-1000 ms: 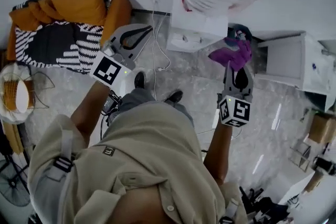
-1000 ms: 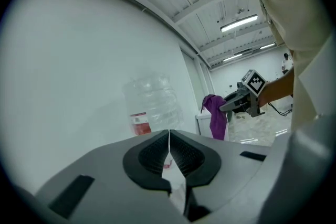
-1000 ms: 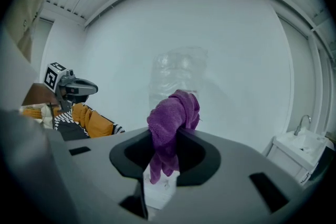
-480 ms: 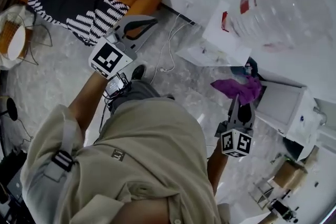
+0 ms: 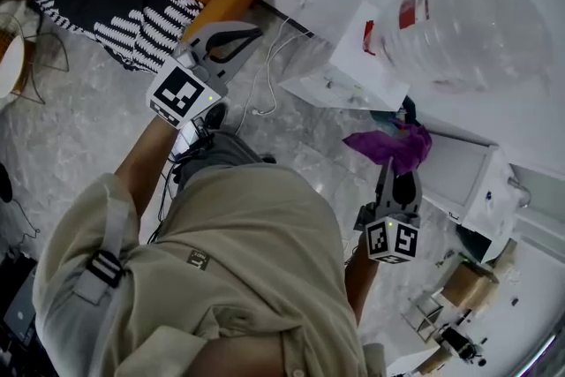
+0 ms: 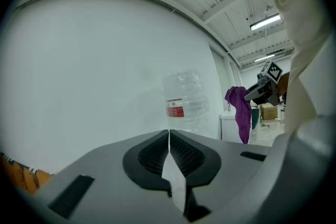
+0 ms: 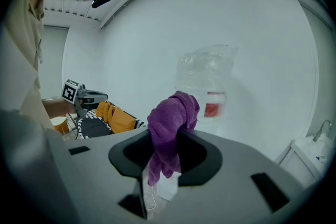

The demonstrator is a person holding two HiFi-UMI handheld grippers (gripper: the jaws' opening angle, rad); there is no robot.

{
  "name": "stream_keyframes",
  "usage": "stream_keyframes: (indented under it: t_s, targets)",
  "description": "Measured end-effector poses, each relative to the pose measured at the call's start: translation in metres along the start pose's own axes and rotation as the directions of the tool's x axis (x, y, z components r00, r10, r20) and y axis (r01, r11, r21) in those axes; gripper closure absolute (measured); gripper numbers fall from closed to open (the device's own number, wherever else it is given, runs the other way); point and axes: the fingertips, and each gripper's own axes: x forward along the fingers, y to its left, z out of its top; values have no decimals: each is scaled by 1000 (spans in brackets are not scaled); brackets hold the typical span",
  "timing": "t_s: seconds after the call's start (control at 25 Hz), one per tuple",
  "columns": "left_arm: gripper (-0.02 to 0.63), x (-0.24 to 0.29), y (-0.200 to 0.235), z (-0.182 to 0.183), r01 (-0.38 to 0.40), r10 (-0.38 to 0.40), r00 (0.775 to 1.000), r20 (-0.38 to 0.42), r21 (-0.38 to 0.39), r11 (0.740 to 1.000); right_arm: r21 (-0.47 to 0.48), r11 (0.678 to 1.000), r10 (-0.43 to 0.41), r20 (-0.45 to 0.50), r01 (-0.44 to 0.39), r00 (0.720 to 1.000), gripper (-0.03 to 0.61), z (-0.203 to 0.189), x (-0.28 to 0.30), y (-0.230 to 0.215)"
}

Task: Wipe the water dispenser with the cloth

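Cloth (image 5: 389, 146) in right gripper (image 5: 396, 163), near dispenser (image 5: 351, 66).
You are clamping the purple cloth in your right gripper's jaws, beside the dispenser; your left gripper (image 5: 248, 34) is pointing toward the bottle (image 5: 468, 20), jaws pressed together, gripping nothing.

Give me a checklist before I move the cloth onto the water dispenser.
1. Cloth clamped in the right gripper: ok, jaws shut on it, the rest hangs down.
2. Left gripper free: ok, jaws together on nothing.
3. Cloth touching the water dispenser: not ok, a gap shows between them.
4. Bottle upright on the dispenser: ok.
5. Cloth damp enough to wipe: cannot tell.
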Motion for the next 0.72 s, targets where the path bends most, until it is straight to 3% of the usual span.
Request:
stream_keyframes:
  t_s: [0.28, 0.44, 0.72]
  targets:
    - [592, 15, 8, 5, 65, -65, 998, 19, 9, 998, 76, 996, -52, -1, 51, 999, 469, -2, 1, 3]
    - [592, 12, 10, 15, 74, -73, 997, 15, -75, 994, 109, 992, -61, 0, 61, 998, 469, -4, 4, 10]
    - [592, 30, -7, 35, 139, -140, 990, 36, 28, 990, 130, 985, -115, 35, 109, 993, 469, -1, -9, -7]
